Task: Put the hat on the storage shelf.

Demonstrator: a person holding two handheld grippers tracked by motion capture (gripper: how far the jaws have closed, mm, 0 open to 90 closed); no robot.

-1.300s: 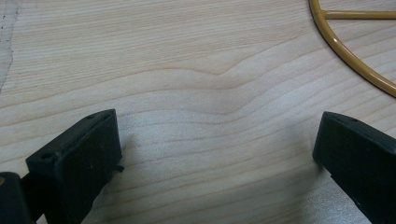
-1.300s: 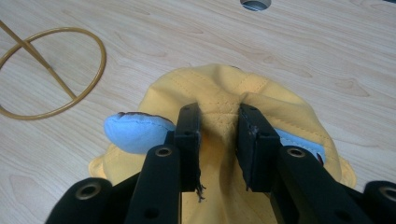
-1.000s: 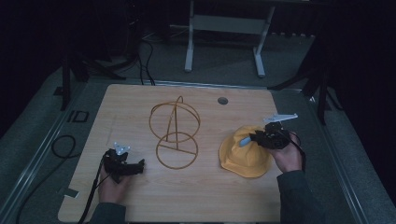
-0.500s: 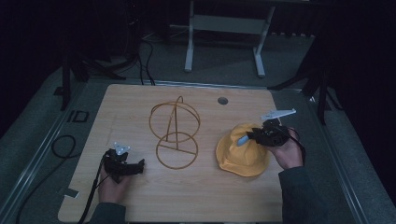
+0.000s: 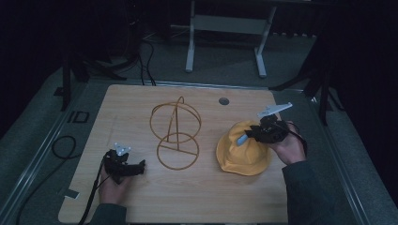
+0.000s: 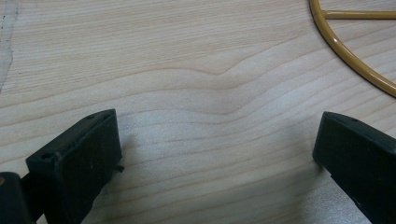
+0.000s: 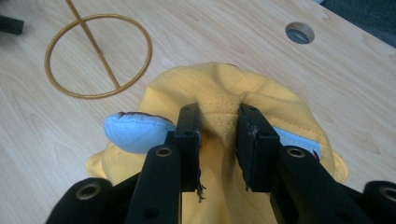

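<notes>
— Since the earlier frame, what moved?
— Right gripper [image 5: 249, 135] has risen a little, lifting the crown of the yellow hat [image 5: 244, 157] pinched in its fingers [image 7: 189, 140]; the hat sits lower right of the high view, brim on the surface [image 5: 202, 197]

— And around it?
— Wire stand [image 5: 176, 133] at centre, well apart. Left gripper [image 5: 137, 165] lower left, fingers wide over bare wood

the right gripper [image 5: 253, 134] pinches the crown of a soft yellow fabric hat [image 5: 241, 154]. a golden wire stand [image 5: 176, 133] sits mid-table, the left gripper [image 5: 136, 166] beside it.
</notes>
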